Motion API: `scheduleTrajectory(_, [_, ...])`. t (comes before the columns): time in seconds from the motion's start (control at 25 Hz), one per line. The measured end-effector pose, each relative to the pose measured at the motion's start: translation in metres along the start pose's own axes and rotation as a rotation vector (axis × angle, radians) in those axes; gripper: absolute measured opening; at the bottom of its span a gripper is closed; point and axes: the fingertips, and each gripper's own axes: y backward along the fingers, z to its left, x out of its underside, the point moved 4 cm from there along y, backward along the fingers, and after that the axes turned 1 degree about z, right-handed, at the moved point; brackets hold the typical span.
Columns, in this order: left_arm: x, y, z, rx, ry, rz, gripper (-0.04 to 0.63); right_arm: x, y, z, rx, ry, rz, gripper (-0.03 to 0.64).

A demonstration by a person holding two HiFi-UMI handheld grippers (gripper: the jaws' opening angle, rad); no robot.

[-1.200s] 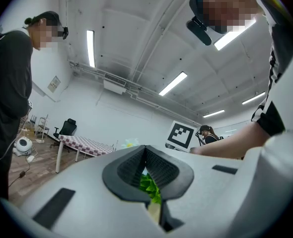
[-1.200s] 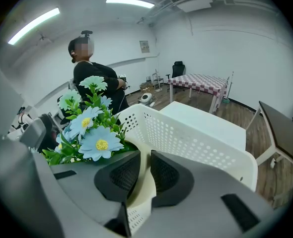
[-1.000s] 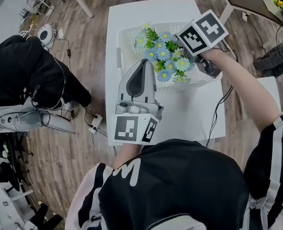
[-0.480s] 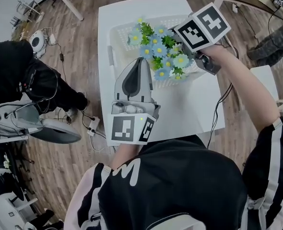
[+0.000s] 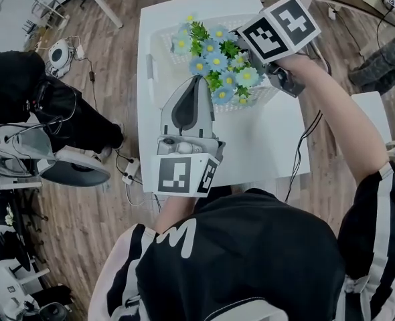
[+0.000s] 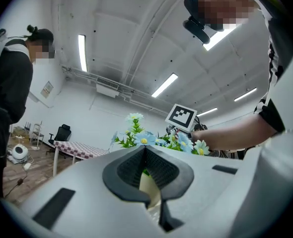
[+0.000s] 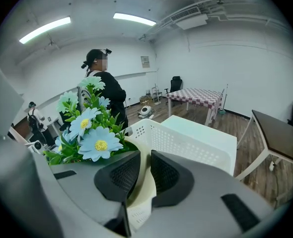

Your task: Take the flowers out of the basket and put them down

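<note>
We had the flowers (image 5: 217,62) upright over the basket (image 5: 159,52) at the worktop's (image 5: 264,146) far edge. The left gripper's (image 6: 145,155) fingers were clenched on their cream base from the near side, the right gripper's (image 7: 145,157) from the right. Bare worktop lay toward us.

One camera rides on the left gripper (image 6: 146,155), very close behind its jaws, and looks up along them toward the ceiling (image 6: 136,33). Another rides on the right gripper (image 7: 145,157), just as close behind its jaws, and looks out level over the basket (image 7: 186,143) in front of it. The head camera sits high above both grippers, farther off, and looks almost straight down on their tops. All three views share the flowers (image 5: 217,62) at the gripper tips. The left gripper view also catches the right gripper's marked cube (image 6: 180,117) past the flowers. The head view and the right gripper view both show the basket.
</note>
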Motion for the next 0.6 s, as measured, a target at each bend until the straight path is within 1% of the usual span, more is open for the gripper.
scheduleTrajectory(0.16, [-0.003,0.021,-0.029,-0.034,-0.006,-0.021,-0.005,0.000,0.026,0.002,0.024,0.036,-0.021,0.071])
scheduleTrajectory(0.28, [-0.008,0.033,-0.047,-0.057,0.007,-0.033,-0.005,-0.003,0.045,0.011,0.020,0.052,-0.010,0.071])
scheduleTrajectory(0.44, [-0.008,0.051,-0.073,-0.077,0.001,-0.041,-0.005,0.004,0.067,0.025,0.020,0.088,-0.008,0.071])
scheduleTrajectory(0.6, [-0.012,0.068,-0.092,-0.127,0.006,-0.051,-0.005,0.011,0.084,0.037,0.004,0.127,0.011,0.071])
